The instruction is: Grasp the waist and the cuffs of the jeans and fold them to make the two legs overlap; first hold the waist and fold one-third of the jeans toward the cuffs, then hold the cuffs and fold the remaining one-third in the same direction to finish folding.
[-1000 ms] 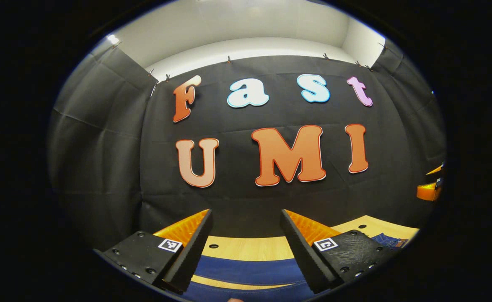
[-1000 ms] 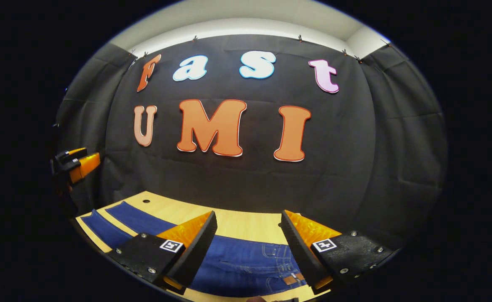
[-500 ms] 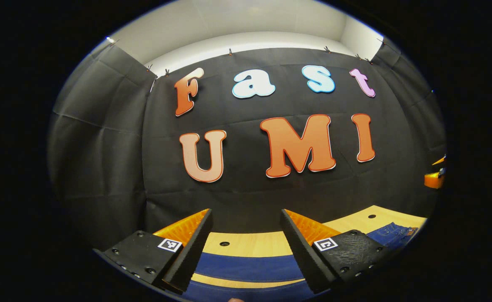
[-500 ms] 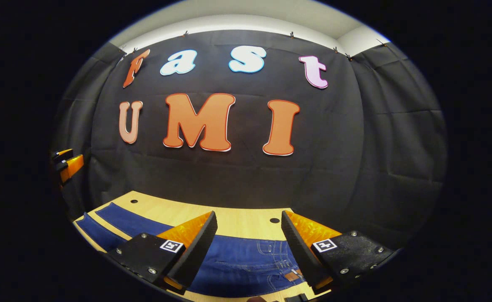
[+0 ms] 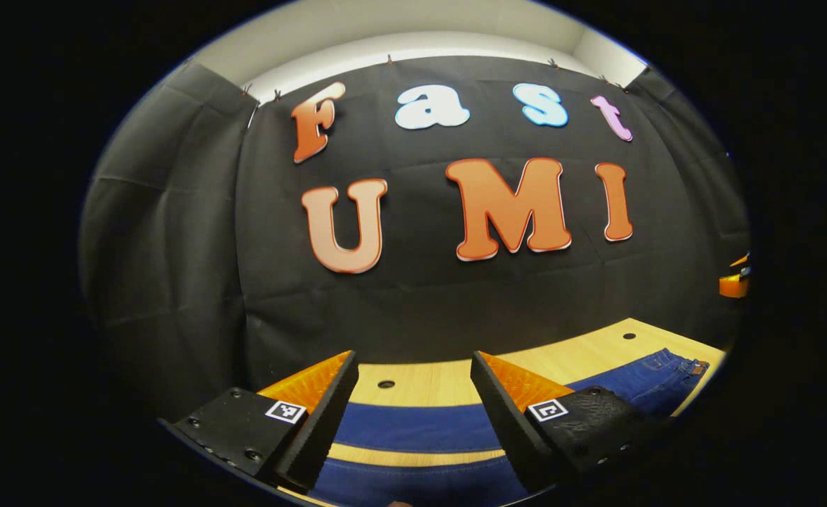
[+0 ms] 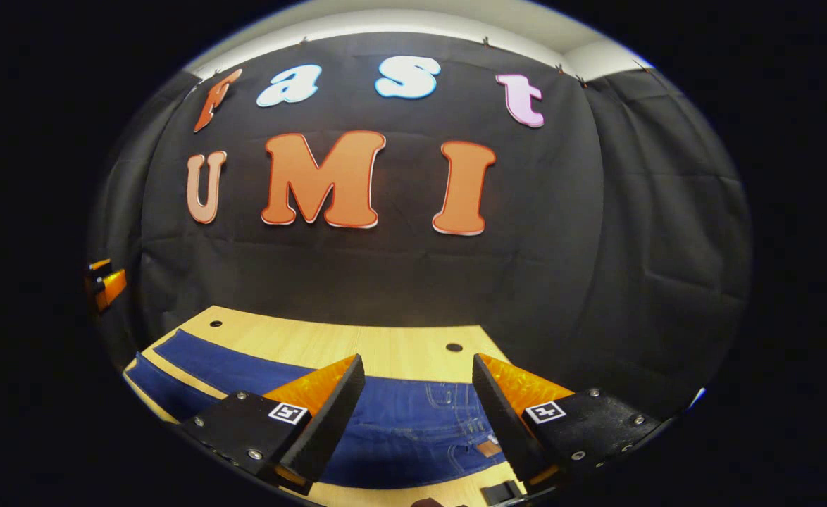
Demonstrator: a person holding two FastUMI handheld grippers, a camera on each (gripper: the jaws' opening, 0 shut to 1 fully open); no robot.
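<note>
Both cameras have tipped downward since 1.0 s ago; more jeans (image 6: 413, 433) and wooden table (image 6: 357, 345) visible; approach under way; left gripper (image 5: 413, 422) and right gripper (image 6: 417, 422) both spread, holding nothing.

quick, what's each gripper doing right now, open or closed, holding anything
Left gripper: open, holding nothing, above the jeans legs.
Right gripper: open, holding nothing, above the jeans' waist.
</note>
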